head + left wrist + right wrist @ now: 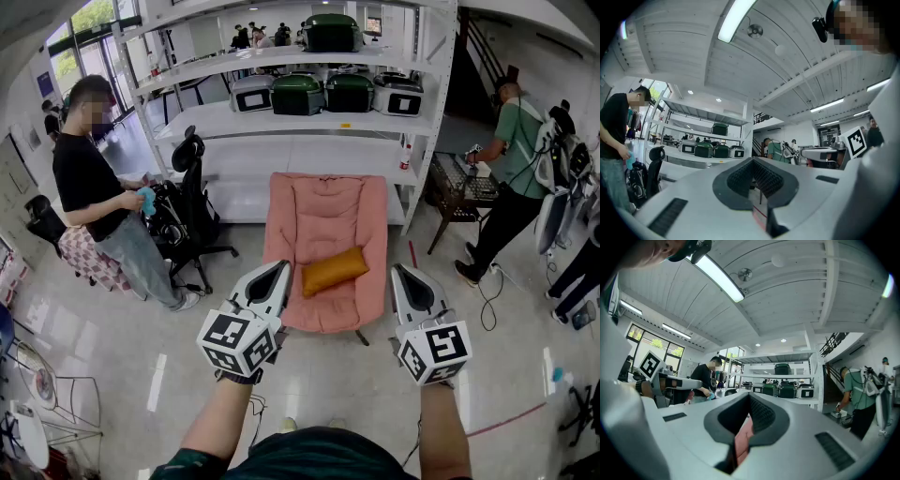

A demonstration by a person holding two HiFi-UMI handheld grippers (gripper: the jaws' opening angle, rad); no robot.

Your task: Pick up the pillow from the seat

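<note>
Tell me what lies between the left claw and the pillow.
In the head view, only a strip of the pink seat shows between the left claw and the orange pillow; nothing else.

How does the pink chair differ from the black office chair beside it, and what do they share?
The pink chair is wide and padded; the black office chair is narrow with a thin back. The pink chair carries an orange pillow; the black office chair's seat shows none. The black office chair has a spreading base; the pink chair sits lower. Both stand before white shelves.

Lab/workshop: shelving (291,117) w/ equipment cases (298,94)
</note>
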